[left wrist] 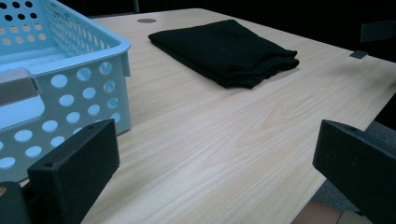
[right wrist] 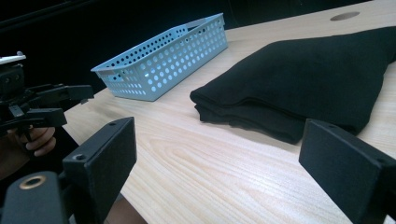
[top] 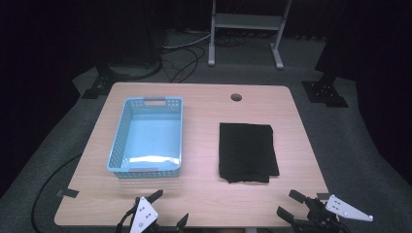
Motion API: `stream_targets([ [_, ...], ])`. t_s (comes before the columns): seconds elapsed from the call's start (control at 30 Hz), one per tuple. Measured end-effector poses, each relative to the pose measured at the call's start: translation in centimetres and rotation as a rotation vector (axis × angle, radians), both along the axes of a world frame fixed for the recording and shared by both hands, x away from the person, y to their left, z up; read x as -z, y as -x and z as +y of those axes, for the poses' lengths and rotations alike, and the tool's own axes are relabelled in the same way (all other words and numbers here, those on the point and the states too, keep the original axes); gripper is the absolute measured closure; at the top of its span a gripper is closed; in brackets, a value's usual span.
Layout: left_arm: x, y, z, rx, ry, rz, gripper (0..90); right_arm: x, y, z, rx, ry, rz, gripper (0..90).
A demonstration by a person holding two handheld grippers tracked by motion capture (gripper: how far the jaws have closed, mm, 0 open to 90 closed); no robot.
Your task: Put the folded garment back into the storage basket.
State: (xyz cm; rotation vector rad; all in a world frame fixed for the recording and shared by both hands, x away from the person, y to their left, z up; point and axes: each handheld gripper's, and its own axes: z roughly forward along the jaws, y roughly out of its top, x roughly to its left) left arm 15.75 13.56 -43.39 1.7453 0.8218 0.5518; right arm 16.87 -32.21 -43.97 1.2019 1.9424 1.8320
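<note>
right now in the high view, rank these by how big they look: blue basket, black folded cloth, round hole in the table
1. Blue basket: covers the most area.
2. Black folded cloth: somewhat smaller than the basket, though not by a wide margin.
3. Round hole in the table: by far the smallest.

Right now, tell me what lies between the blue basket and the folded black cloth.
Nothing: only bare wooden table separates the basket from the cloth. The high view shows that strip plainly, and the left gripper view agrees.
</note>
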Motion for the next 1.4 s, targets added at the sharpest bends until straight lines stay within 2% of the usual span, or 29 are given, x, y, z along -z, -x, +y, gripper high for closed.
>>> stream_targets([
  [0.27, 0.0, 0.0, -0.3, 0.011, 0.0, 0.005, 0.0, 0.2, -0.2, 0.5, -0.009, 0.027, -0.004, 10.9],
  [0.53, 0.0, 0.0, 0.0, 0.007, 0.008, 0.006, 0.0, 0.2, -0.6, 1.2, -0.002, 0.029, 0.0, 10.9],
  [0.67, 0.0, 0.0, 0.1, 0.003, 0.015, 0.006, 0.0, 0.4, -1.4, 1.6, -0.022, 0.041, 0.022, 10.9],
  [1.03, -0.1, -0.1, 0.1, 0.003, 0.01, 0.004, 0.0, -0.3, -3.4, 2.7, -0.084, 0.068, 0.046, 10.9],
  [1.27, -0.1, -0.3, 0.8, -0.026, 0.022, 0.01, 0.0, -0.6, -4.2, 3.3, -0.093, 0.055, 0.042, 10.9],
  [1.4, -0.1, -0.3, 0.9, -0.027, 0.025, 0.009, 0.0, -1.0, -4.7, 3.6, -0.104, 0.067, 0.042, 10.9],
])
